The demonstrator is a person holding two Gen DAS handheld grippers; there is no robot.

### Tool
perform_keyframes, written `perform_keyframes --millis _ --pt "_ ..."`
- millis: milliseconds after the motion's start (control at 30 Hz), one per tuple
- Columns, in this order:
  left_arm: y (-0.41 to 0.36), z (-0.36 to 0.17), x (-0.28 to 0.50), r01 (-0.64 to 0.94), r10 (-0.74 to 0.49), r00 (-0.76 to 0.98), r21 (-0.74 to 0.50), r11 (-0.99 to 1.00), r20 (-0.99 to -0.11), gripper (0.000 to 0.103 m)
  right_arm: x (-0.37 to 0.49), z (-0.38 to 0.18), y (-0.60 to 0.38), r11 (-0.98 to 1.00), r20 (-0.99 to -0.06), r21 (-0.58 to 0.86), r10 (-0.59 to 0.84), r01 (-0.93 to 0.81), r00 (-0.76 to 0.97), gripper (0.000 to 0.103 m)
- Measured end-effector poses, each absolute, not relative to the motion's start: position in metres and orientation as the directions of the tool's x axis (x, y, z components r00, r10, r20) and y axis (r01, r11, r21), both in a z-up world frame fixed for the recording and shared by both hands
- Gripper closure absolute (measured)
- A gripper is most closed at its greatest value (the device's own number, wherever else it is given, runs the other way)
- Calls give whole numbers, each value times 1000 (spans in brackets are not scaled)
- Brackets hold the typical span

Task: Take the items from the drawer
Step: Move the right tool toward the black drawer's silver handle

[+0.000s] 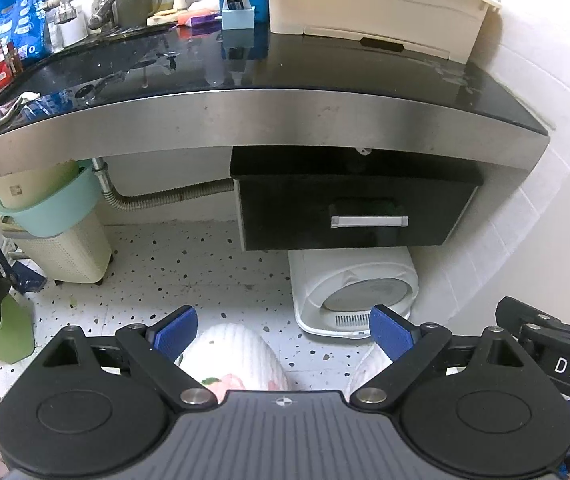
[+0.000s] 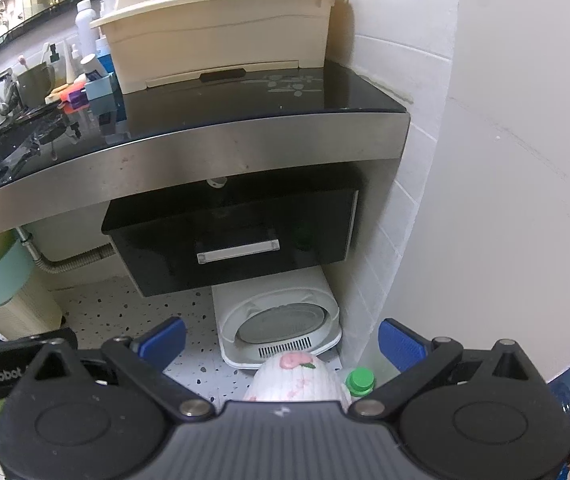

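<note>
A black drawer point(image 1: 349, 216) point(image 2: 229, 248) hangs under the steel-edged counter, closed, with a silver bar handle point(image 1: 369, 221) point(image 2: 238, 251) on its front. Its contents are hidden. My left gripper point(image 1: 283, 332) is open, blue pads spread wide, well back from the drawer and lower than it. My right gripper point(image 2: 281, 340) is also open and empty, about the same distance away from the drawer. The right gripper's body shows at the right edge of the left wrist view.
A white round-faced appliance point(image 1: 351, 292) point(image 2: 281, 320) stands on the speckled floor under the drawer. A cream dish box point(image 1: 369, 0) point(image 2: 221, 28) sits on the black countertop point(image 1: 325, 68). A teal basket point(image 1: 57, 204), a green bin point(image 1: 1, 332) and a green-capped bottle point(image 2: 360, 380) are nearby. A person's white slippers point(image 1: 241, 356) lie below.
</note>
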State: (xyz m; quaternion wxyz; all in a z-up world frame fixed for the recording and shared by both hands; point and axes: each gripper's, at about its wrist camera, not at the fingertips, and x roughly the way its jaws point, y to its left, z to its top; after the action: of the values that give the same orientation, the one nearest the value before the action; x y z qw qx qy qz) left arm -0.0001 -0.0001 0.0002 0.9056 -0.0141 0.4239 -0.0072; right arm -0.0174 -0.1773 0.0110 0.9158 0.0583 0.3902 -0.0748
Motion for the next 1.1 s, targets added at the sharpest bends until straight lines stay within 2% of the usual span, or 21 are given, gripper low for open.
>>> perform_keyframes --millis 833,1100 --pt "2 11 -8 3 -21 676 -25 1000 -737 10 -25 18 -180 983 -693 10 -123 181 710 0" --pt "1 9 -7 -1 -17 674 -24 1000 -739 10 -30 12 -191 966 -659 42 -164 254 734 0"
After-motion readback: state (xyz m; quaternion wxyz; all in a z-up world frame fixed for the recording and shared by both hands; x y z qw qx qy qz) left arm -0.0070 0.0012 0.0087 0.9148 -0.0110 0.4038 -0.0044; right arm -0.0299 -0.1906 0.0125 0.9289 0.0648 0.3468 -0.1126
